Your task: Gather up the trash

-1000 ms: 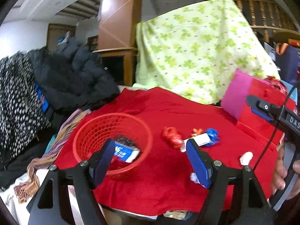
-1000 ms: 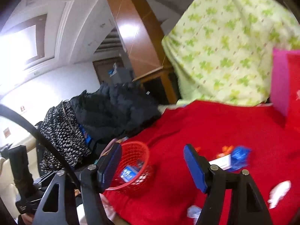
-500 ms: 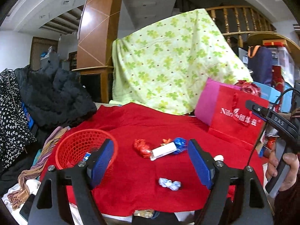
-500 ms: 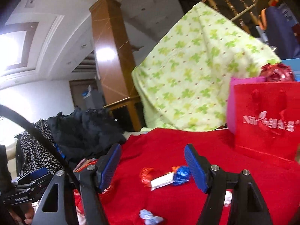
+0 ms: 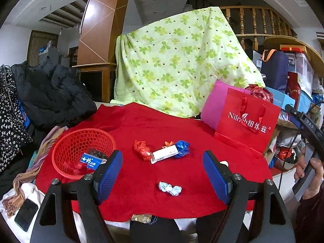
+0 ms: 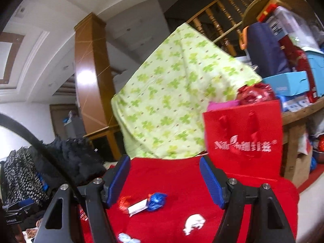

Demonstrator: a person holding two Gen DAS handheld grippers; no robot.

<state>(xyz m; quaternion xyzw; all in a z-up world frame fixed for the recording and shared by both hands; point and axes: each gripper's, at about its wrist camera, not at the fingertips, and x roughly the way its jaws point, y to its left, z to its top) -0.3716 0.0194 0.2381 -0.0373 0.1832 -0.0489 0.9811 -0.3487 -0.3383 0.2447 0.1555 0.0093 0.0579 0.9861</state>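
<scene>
On the table's red cloth [image 5: 125, 194] the trash lies loose. A red basket [image 5: 60, 162] stands near the left edge, and I judge it is there as the collecting place, because it already contains a blue-and-white packet [image 5: 91, 160] and some red scraps. Near the middle of the table a red wrapper [image 5: 141, 148], a white stick packet [image 5: 165, 154] and a blue wrapper [image 5: 182, 146] lie together, touching one another. A pale blue twisted wrapper [image 5: 170, 188] lies alone closer to the front edge, and a white crumpled piece [image 6: 193, 222] is toward the right side. A red gift bag [image 5: 247, 127] stands upright at the back right corner.

The left tool [image 5: 162, 175] is released, its jaws wide apart with nothing between them. The pale blue wrapper is just below the gap between its pads, so it seems the nearest thing to take; the basket is close beside its left pad.

The right tool [image 6: 165, 182] is also released and holds nothing. It looks over the table toward the gift bag, and the group of three wrappers lies low in its gap, a little to the left. The white piece lies lower in that gap, beside its right jaw.
</scene>
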